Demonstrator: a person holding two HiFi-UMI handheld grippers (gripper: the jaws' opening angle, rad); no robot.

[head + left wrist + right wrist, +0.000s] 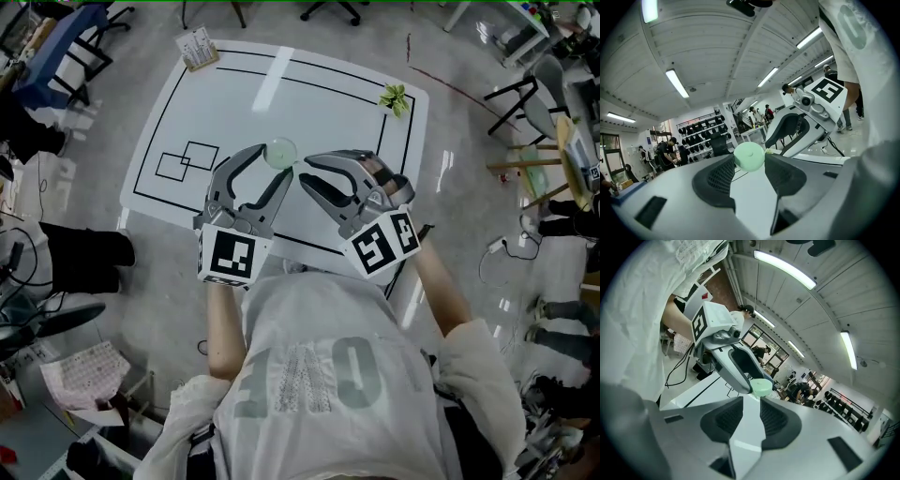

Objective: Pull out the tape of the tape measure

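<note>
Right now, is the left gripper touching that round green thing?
Touching. The left gripper view shows the green tape measure wedged between the jaws of the left gripper, with both inner faces pressing against its sides.

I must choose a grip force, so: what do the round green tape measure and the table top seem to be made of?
Tape measure: likely plastic, pale green, smooth and rounded with a soft sheen. Table top: a white, glossy hard sheet, maybe laminate; a bright streak of glare shows on it.
</note>
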